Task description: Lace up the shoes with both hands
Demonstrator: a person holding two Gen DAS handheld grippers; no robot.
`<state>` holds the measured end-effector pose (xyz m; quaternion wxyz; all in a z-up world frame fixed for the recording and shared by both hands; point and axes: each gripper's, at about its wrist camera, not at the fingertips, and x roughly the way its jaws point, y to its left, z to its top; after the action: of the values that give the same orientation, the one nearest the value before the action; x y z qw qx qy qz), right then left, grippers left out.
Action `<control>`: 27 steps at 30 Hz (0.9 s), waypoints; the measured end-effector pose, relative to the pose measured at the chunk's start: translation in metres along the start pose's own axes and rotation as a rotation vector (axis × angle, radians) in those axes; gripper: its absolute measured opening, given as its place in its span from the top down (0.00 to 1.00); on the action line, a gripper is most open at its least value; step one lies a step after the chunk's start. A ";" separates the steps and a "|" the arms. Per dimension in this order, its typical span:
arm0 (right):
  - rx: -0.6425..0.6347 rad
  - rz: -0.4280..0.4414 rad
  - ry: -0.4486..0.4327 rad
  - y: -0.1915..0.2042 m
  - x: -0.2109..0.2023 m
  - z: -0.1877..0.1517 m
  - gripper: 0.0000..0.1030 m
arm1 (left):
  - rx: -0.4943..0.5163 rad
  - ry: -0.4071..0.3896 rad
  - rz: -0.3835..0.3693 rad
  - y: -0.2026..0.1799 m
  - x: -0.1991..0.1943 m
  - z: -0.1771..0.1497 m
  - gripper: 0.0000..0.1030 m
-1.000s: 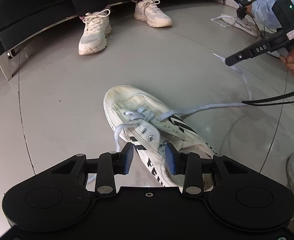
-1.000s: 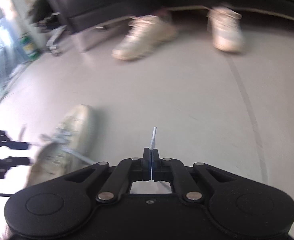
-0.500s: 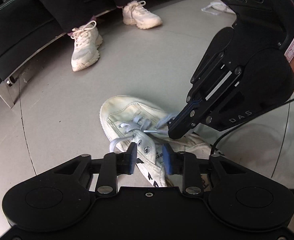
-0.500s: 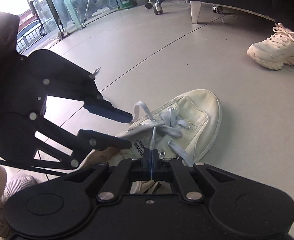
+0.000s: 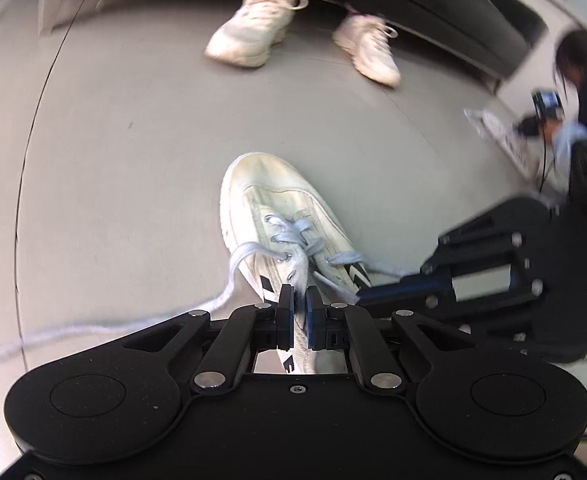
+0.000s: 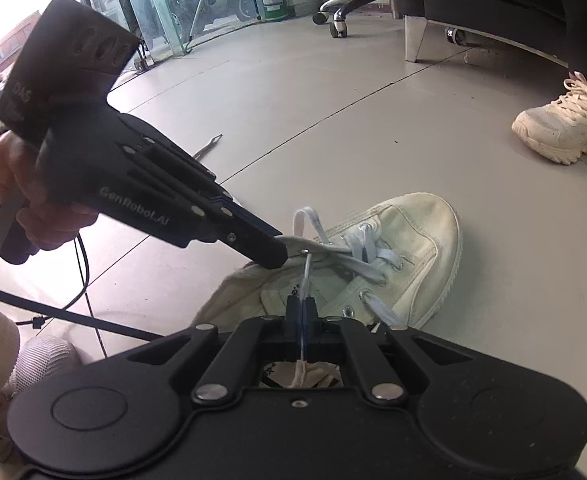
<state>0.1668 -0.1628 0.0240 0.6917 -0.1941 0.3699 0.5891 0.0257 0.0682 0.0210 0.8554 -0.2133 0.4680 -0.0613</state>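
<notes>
The shoe (image 5: pixel 277 216) lies on the grey floor (image 5: pixel 133 160) at the centre of the left wrist view, toe toward the top of the frame; in the right wrist view it sits right of centre with its toe to the right. The left gripper (image 5: pixel 299 310) has its jaws closing, now only a narrow gap apart, with the shoe's eyelet flap between the blue pads; a second ago they stood wide apart on either side of the shoe's side wall. In the right wrist view its tips (image 6: pixel 277 250) meet that flap at mid-frame, and a hand (image 6: pixel 33 200) holds its grip at the left edge. The right gripper (image 6: pixel 302 312) is fully closed on the lace (image 6: pixel 306 276), whose stiff tip stands up from the pads toward the flap; the jaws were just as tight a second ago, but then the shoe was far off at the lower left of that blurred view, and now it lies right in front. In the left wrist view the right gripper reaches in from the right edge, where a second ago it was high in the upper right with the lace stretched to it. The lace's other end (image 5: pixel 105 326) trails off to the lower left. A seated person's sneakers (image 5: pixel 253 28) rest at the top of the frame.
</notes>
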 end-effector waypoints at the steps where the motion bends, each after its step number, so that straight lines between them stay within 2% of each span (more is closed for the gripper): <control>1: -0.005 0.000 0.002 0.001 0.001 0.000 0.99 | -0.040 0.002 -0.018 0.007 0.000 0.000 0.96; 4: -0.013 0.002 0.013 0.002 0.006 0.001 0.99 | -0.110 0.008 -0.051 0.019 0.001 0.002 0.96; 8: -0.010 0.005 0.019 0.004 0.008 0.001 0.99 | -0.147 0.013 -0.074 0.027 0.003 0.003 0.96; 27: -0.002 0.012 0.035 0.003 0.014 0.000 0.99 | -0.121 0.021 -0.074 0.024 0.003 0.005 0.96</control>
<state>0.1641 -0.1525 0.0140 0.6815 -0.2029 0.3827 0.5899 0.0291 0.0902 0.0113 0.8330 -0.2812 0.4717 -0.0667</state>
